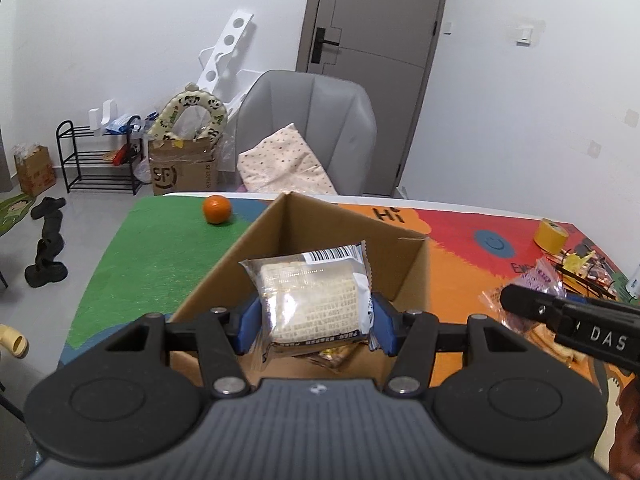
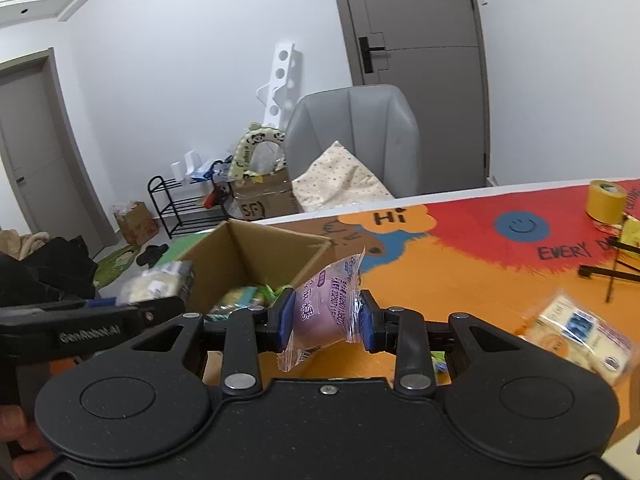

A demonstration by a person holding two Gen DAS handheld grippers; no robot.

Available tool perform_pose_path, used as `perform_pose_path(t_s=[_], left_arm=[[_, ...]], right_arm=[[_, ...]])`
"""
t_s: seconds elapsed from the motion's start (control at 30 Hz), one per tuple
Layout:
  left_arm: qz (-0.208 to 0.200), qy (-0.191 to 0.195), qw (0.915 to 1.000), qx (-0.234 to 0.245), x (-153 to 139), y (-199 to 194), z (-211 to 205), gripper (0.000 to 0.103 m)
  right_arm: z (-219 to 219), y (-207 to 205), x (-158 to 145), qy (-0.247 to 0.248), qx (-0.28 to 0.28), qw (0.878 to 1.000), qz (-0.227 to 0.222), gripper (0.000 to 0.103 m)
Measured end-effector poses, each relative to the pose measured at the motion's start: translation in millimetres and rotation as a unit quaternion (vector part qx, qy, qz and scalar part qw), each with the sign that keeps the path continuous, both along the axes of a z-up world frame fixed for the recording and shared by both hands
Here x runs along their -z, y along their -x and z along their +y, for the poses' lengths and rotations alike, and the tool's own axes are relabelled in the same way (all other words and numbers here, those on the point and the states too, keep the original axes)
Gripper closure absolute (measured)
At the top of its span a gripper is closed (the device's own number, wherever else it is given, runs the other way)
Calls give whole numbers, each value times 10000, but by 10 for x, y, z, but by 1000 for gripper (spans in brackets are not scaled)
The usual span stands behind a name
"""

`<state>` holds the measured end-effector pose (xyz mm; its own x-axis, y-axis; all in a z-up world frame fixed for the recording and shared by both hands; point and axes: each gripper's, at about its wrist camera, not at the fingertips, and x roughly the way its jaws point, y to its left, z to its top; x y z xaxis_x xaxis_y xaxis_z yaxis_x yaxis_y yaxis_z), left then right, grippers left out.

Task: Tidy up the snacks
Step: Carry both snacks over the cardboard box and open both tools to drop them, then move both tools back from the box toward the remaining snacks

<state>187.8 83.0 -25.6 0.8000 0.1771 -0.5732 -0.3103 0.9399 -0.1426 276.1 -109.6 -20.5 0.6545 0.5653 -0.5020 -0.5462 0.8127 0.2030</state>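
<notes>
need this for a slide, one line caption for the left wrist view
Left claw holds a clear-wrapped snack over the open cardboard box, with an orange on the table beyond.

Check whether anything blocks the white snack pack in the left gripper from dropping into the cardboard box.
Nothing visible does. The white snack pack, clamped by the left gripper, hangs over the open cardboard box, whose top is uncovered. A few snacks already lie on the box floor, leaving room.
</notes>
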Motion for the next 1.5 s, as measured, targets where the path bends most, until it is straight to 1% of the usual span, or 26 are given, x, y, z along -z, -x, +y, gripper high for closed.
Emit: perform_pose_path(t_s=[0.17,0.23,0.43,0.5,0.6,0.63,0.67,0.73,0.77,0.83,0.93,1.0,1.07,1.13,1.2,1.23,1.27,1.37,1.5], left_arm=[[67,34,9999,-91,0,-30,111,43],[19,23,9999,-129,-26,-12,142,42],[-61,147,9993,-326,-64,71,283,36],[-64,175,9992,-353,-74,93,319,35],[-59,176,9991,-384,-91,100,346,31],[-60,166,9991,-392,-95,94,355,29],[-51,156,9990,-408,-99,94,355,28],[-31,156,9989,-439,-110,96,358,27],[-24,159,9989,-450,-115,99,369,26],[-23,166,9988,-470,-113,116,383,21],[17,220,9984,-512,-95,132,382,19],[67,203,9984,-518,-87,117,355,19],[94,206,9986,-473,-84,110,326,19],[94,227,9989,-389,-80,107,271,17],[78,287,9992,-271,-76,114,212,14],[67,291,9993,-220,-77,118,179,13],[66,259,9995,-191,-73,125,139,13],[97,210,9997,-109,-50,134,24,11],[118,173,9998,64,-23,152,-144,9]], right_arm=[[159,-36,-38,9,-105,9999,-7,72],[211,-46,-54,0,-153,9999,-8,72],[396,-77,-97,-55,-293,9996,4,72],[451,-91,-125,-137,-354,9993,14,72],[522,-107,-170,-358,-507,9981,63,71],[547,-106,-182,-380,-563,9977,75,70],[576,-99,-191,-391,-622,9973,62,63],[559,-63,-195,-392,-596,9975,5,56],[537,-67,-191,-405,-566,9976,13,54],[467,-72,-165,-411,-454,9981,95,52],[365,-70,-135,-354,-269,9989,137,46],[268,-42,-123,-391,-199,9989,150,40],[192,-8,-118,-389,-136,9991,123,31],[116,29,-114,-381,-84,9992,96,27],[46,48,-101,-374,-49,9992,106,27],[11,60,-89,-358,-26,9993,110,24],[-34,73,-72,-350,3,9993,109,21],[-163,114,-34,-348,108,9992,133,15],[-357,146,5,-398,242,9987,226,11]])
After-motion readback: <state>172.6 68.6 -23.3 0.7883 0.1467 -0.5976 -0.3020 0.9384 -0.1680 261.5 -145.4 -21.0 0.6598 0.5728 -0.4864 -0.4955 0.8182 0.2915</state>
